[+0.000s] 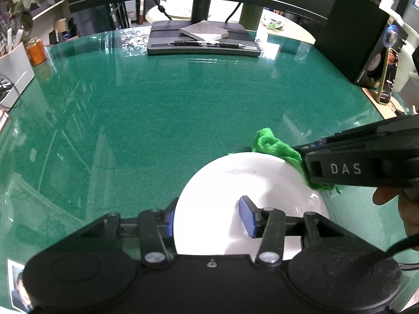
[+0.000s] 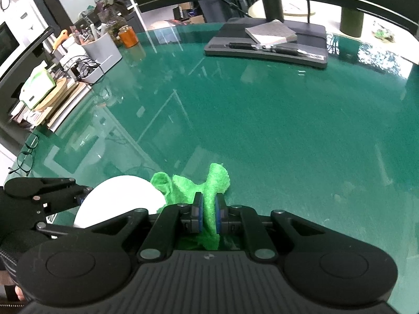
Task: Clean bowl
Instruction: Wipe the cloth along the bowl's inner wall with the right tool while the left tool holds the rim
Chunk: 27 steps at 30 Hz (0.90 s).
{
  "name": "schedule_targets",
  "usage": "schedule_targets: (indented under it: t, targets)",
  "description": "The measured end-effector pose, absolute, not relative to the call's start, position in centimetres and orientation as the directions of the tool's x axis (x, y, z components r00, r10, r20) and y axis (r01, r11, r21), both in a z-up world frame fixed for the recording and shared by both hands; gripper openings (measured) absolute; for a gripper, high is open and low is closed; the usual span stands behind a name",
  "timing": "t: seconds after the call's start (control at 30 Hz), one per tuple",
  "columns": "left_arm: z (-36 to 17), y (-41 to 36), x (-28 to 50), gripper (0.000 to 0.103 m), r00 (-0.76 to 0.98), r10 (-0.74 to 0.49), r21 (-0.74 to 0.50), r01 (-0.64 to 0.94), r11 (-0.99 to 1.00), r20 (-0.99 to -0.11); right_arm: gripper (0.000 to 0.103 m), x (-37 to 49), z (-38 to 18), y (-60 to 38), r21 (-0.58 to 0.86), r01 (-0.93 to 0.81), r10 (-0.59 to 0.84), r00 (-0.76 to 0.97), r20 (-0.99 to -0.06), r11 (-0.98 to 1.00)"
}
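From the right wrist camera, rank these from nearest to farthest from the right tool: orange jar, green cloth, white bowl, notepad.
1. green cloth, pinched in the right tool.
2. white bowl, just to its left.
3. and 4. orange jar, far left, and notepad, far back at centre-right: too close to call.

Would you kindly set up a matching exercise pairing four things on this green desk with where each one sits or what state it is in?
Things:
1. white bowl
2. green cloth
3. orange tin
4. black pen

States:
A. lying on the grey monitor base
B. clamped in the right gripper's jaws
C. rim straddled by the left gripper's jaws
D. standing at the far left edge, beside a grey organiser

Pairs: 1-C, 2-B, 3-D, 4-A
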<state>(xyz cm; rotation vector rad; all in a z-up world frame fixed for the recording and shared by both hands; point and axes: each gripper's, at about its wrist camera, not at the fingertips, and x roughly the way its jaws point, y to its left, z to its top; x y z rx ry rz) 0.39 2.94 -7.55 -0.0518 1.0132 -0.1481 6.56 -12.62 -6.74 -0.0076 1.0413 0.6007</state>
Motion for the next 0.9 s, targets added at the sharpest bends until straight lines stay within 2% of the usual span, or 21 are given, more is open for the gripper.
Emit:
schedule_targets:
  t: [0.07,0.33,0.53,0.67,0.83,0.9]
  targets:
    - [-7.6,2.9,0.4,0.058,0.519,-0.148,-0.111,0.102,0.989,-0.842,0.009,6.5,-6.7,-12.4,0.263,-0.473,0.461,0.371,-0.806,0.841]
    - [-7.7,2.5,0.3,0.059,0.513,-0.150,-0.107,0.113,0.988,-0.845,0.007,5.9,-6.6,-11.8,0.231,-0.503,0.476,0.438,-0.763,0.833]
    - [-7.6,2.2,-0.1,0.060,0.513,-0.111,-0.105,0.041,0.994,-0.851,0.007,5.5,-6.6,-11.7,0.166,-0.597,0.504,0.459,-0.732,0.785]
    - [-7.5,2.0,-0.2,0.062,0.504,-0.080,-0.102,-0.016,0.995,-0.860,0.006,6.0,-6.6,-12.1,0.215,-0.593,0.529,0.426,-0.734,0.776]
    - [-7.3,1.9,-0.2,0.063,0.487,-0.052,-0.102,-0.077,0.992,-0.872,0.006,4.8,-6.4,-13.3,0.199,-0.620,0.539,0.426,-0.727,0.759]
    - [-7.3,1.8,-0.2,0.067,0.483,-0.042,-0.098,-0.090,0.991,-0.875,0.006,4.5,-6.7,-14.2,0.238,-0.611,0.557,0.404,-0.726,0.755]
